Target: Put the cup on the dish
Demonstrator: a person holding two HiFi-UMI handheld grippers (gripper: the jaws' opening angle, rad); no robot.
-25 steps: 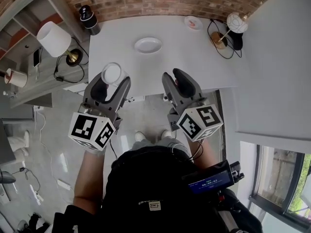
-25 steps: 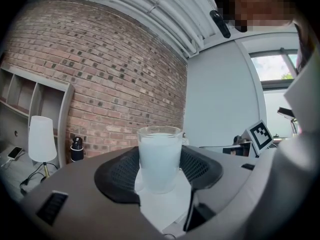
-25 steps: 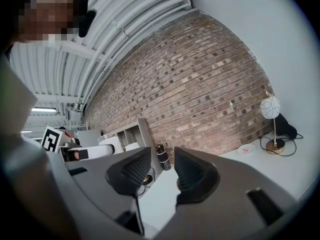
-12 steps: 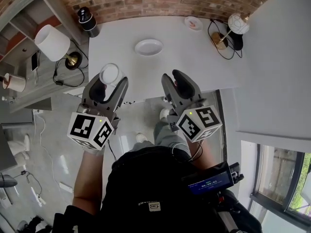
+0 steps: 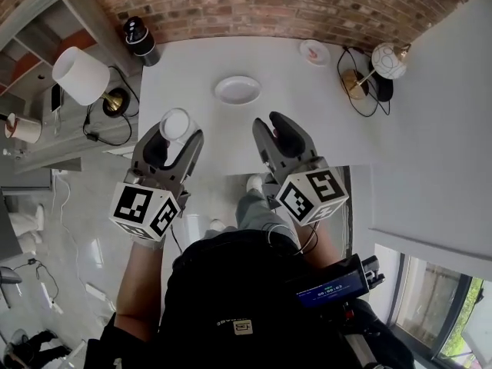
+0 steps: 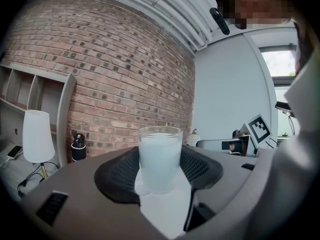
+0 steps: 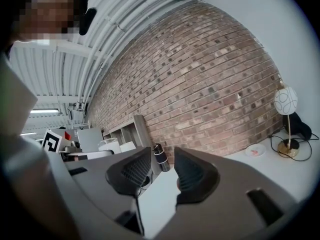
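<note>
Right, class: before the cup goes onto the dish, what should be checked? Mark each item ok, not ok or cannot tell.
1. Cup held by left gripper, jaws closed on it: ok.
2. Cup upright: ok.
3. Dish empty: ok.
4. Table between cup and dish unobstructed: ok.
5. Right gripper open and empty: ok.
6. Cup over dish: not ok, it is short of the dish.

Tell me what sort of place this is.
Probably a loft-style office or studio room, indoors: an exposed brick wall, a white table carrying a dish and a globe lamp, and grey shelving with a white-shaded lamp near it.
</note>
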